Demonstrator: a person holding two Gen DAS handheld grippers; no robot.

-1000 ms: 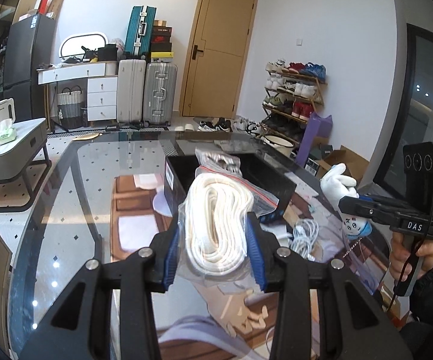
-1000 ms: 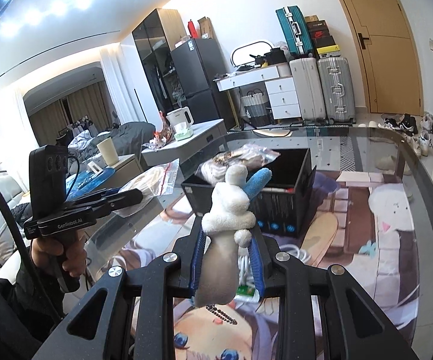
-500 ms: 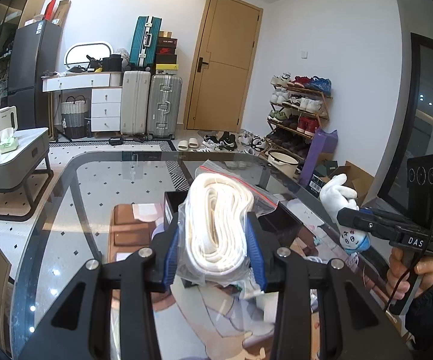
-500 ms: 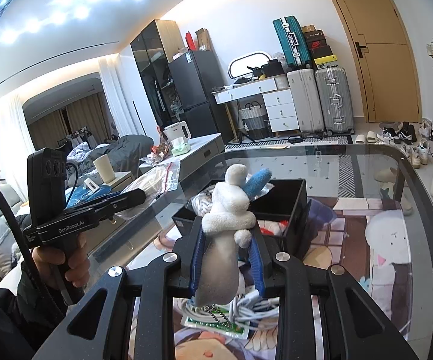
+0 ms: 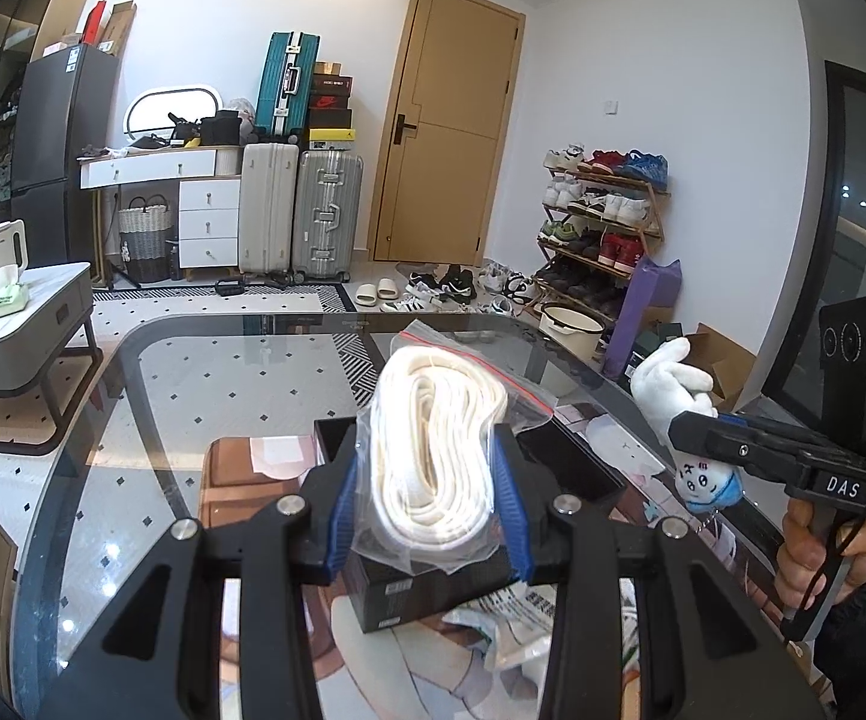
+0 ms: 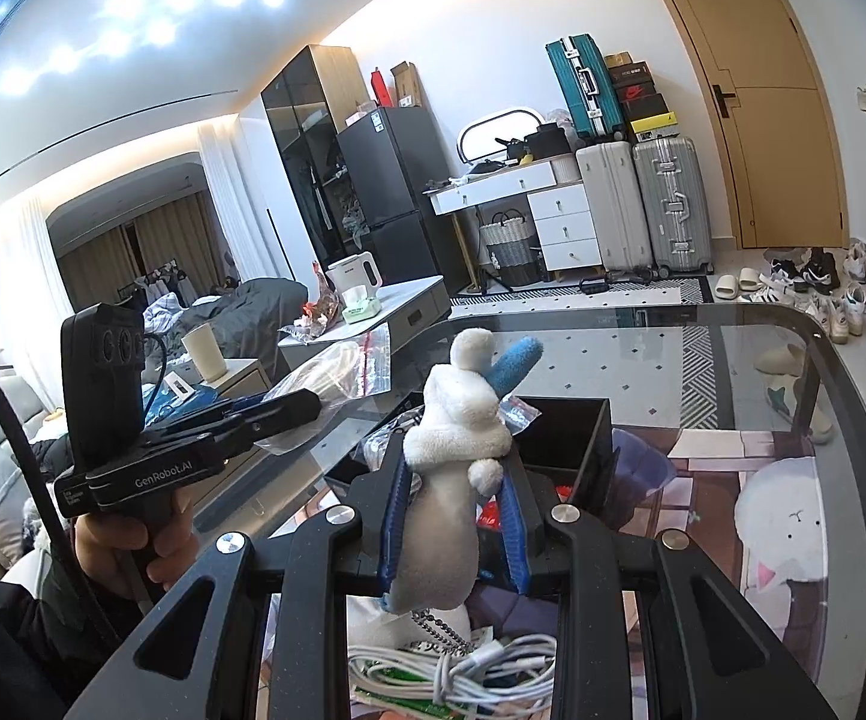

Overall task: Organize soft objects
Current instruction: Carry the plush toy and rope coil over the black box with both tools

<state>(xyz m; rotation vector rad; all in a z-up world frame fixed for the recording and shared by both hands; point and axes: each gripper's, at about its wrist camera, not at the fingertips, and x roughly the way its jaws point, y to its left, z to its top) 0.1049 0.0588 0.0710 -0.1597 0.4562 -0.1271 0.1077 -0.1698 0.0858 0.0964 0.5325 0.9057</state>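
My left tongs [image 5: 430, 501] pinch the bagged cord [image 5: 433, 450], my right [image 6: 454, 531] clamp the plush [image 6: 454, 468], both above the box [image 6: 577, 450], ready for dropping in.

left wrist: forward, close | right wrist: forward, close | shared: black box [image 5: 559, 468]

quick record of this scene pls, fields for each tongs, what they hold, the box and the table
left tongs: shut on bag
bag: clear zip bag of coiled white strap, held above the box
right tongs: shut on plush
plush: white toy with a blue part, bead chain hanging below
box: black, open, on the table, some items inside
table: glass top
cable: white, coiled, under right tongs
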